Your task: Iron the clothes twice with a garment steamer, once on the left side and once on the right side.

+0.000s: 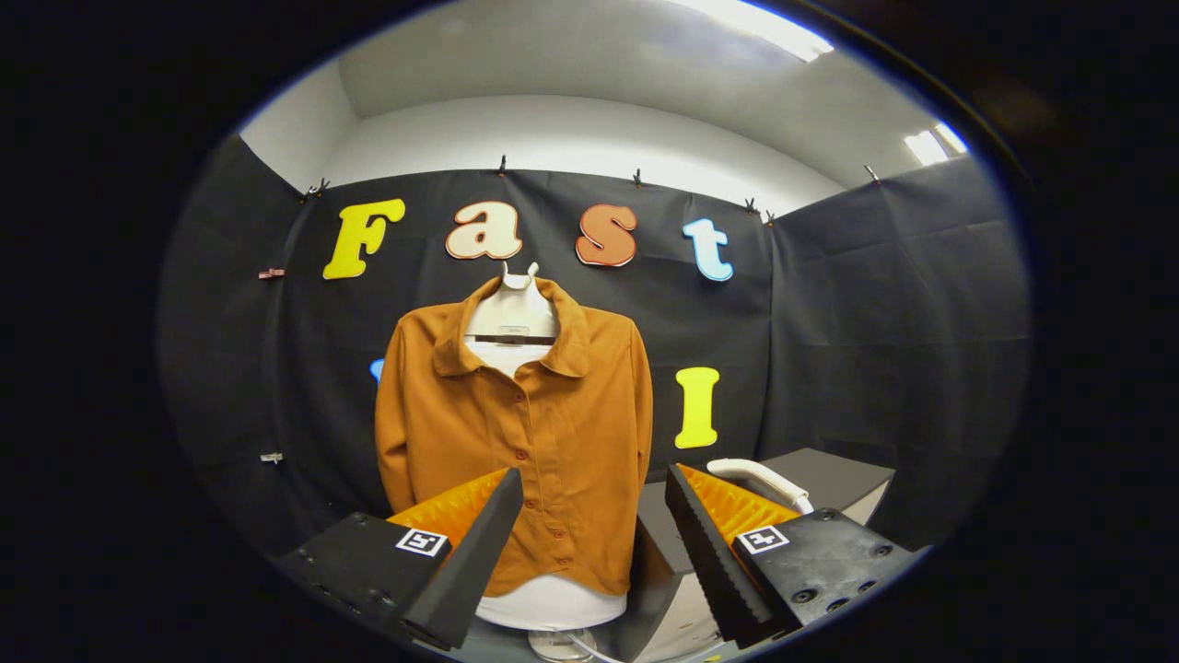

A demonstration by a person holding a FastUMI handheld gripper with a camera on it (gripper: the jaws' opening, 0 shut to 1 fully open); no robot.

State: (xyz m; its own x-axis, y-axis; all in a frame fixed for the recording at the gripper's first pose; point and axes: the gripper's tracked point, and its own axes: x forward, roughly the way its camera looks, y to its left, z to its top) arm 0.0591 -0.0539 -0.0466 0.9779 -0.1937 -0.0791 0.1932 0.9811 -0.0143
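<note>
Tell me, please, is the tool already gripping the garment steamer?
No, the tool is open with nothing between its fingers, and the steamer's white handle lies beyond them, right of the shirt.

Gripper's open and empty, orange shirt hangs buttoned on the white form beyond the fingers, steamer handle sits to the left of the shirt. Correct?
Not quite. The gripper view shows the steamer handle to the right of the orange shirt, on the grey stand. The rest holds: the gripper is open and empty, the shirt buttoned on the white form beyond the fingers.

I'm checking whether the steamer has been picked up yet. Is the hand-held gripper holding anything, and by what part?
Nothing is held. The hand-held gripper is open, its fingers apart ahead of the orange shirt; the white steamer handle lies untouched beyond one finger.
</note>
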